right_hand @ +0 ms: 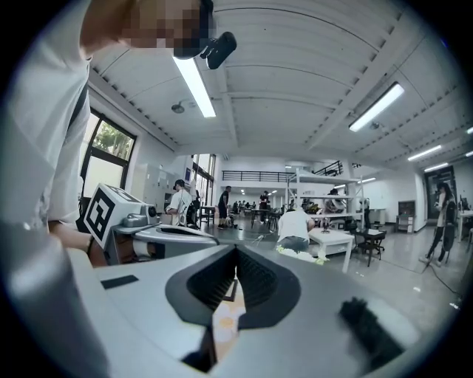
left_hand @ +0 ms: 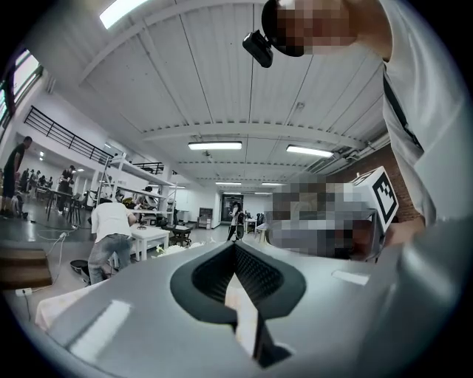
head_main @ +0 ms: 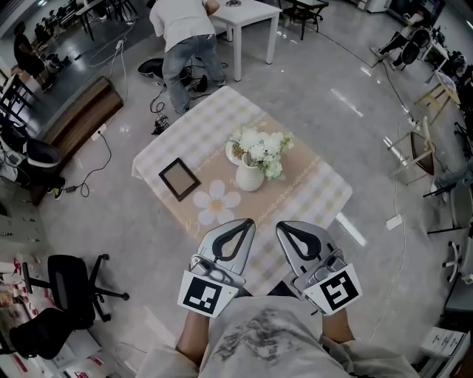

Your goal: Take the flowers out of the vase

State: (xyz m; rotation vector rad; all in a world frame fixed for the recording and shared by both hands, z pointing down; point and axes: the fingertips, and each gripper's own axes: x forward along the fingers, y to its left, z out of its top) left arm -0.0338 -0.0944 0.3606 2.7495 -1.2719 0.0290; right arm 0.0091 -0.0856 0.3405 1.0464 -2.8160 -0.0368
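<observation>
White flowers [head_main: 259, 148] stand upright in a white vase [head_main: 250, 178] near the middle of a small table with a checked cloth [head_main: 185, 136]. In the head view both grippers are held side by side at the table's near edge, short of the vase. My left gripper [head_main: 246, 221] is shut with nothing in it. Beside it, the right gripper [head_main: 283, 226] has its jaws together and is likewise empty. The left gripper view shows the shut tips [left_hand: 234, 244] with the flowers [left_hand: 174, 249] small beyond them. In the right gripper view the tips [right_hand: 236, 249] meet, flowers [right_hand: 299, 255] ahead.
On the cloth lie a dark picture frame [head_main: 179, 179] and a flower-shaped mat [head_main: 216, 201]. A person [head_main: 185, 44] bends over beyond the table beside a white table [head_main: 251, 18]. An office chair [head_main: 66, 288] stands at the left, a wooden chair [head_main: 417, 151] at the right.
</observation>
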